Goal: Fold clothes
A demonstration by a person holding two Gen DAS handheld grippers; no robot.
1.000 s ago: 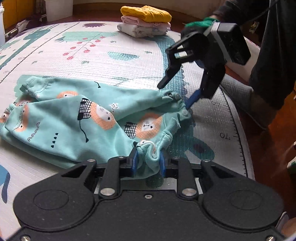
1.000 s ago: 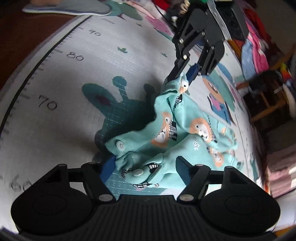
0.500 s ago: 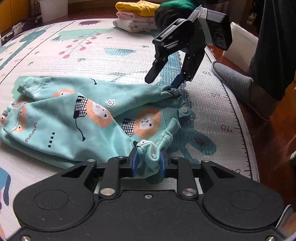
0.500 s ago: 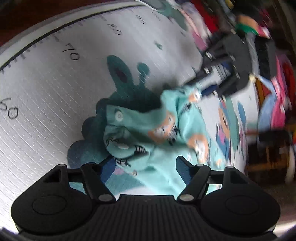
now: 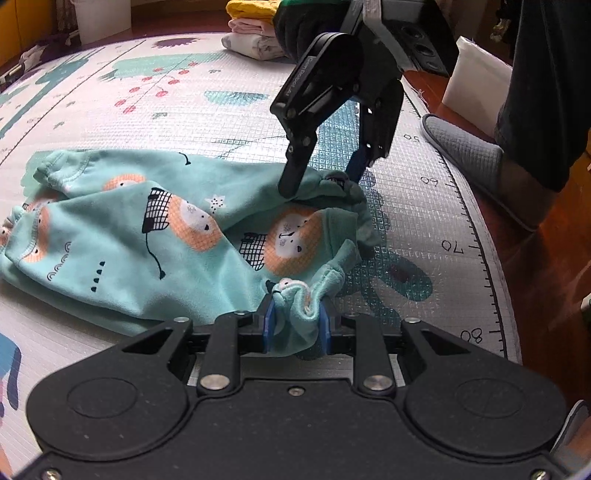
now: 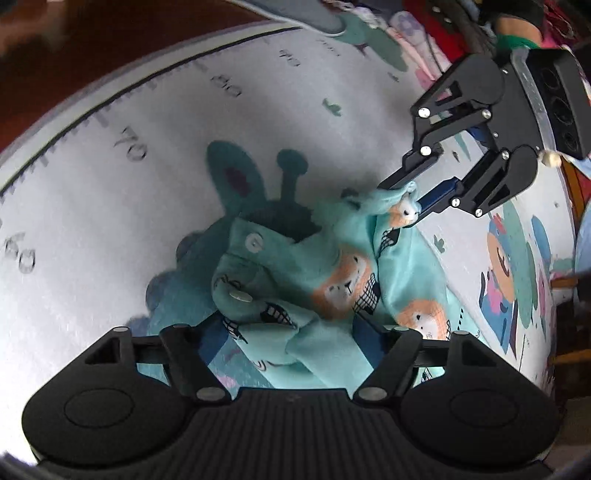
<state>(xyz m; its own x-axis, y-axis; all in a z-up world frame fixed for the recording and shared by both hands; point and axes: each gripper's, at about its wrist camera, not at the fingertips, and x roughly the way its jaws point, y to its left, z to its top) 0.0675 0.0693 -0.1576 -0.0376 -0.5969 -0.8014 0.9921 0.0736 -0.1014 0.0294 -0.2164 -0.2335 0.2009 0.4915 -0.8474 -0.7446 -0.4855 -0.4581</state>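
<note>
Left wrist: teal garment (image 5: 155,236) pinched in left claw (image 5: 295,325).

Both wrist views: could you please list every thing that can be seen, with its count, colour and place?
garment: one, mint green with orange lion prints and white snap buttons, crumpled on the mat.
play mat: one, pale with cartoon prints and a number ruler along its edge, under the garment.
folded clothes: one pile, yellow on top of pink and white, at the mat's far edge.
slipper: one, grey, on the wooden floor beside the mat.
white container: one, far left on the floor.
left gripper: black, blue fingers shut on a bunched corner of the garment.
right gripper: black, fingers open astride the garment's buttoned edge, closing a little just now.
</note>
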